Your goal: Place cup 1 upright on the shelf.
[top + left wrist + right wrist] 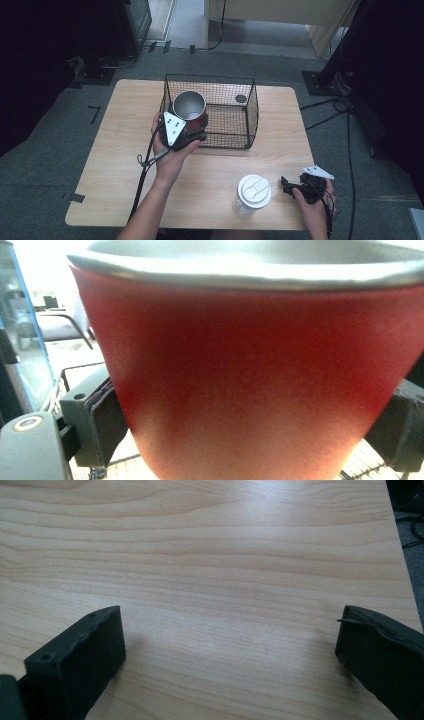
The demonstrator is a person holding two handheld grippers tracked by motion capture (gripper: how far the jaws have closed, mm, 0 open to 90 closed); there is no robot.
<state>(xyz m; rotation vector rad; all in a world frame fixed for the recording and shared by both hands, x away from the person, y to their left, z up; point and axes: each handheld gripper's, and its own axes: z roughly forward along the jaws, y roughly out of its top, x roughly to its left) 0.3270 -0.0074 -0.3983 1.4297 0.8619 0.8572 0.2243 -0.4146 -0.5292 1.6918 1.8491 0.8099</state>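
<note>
At the wire basket my left gripper has its jaws clamped on the red cup. My right gripper rests on the desk, jaws apart, beside the lidded jar.

On the bench, the wire basket stood toward twelve o'clock of centre. The cup sat upright at the basket's near-left corner, at its eight o'clock, between the left tongs. The lidded jar stood at five o'clock of the basket, near the front edge. The right tongs lay just beside the jar, at its three o'clock.
</note>
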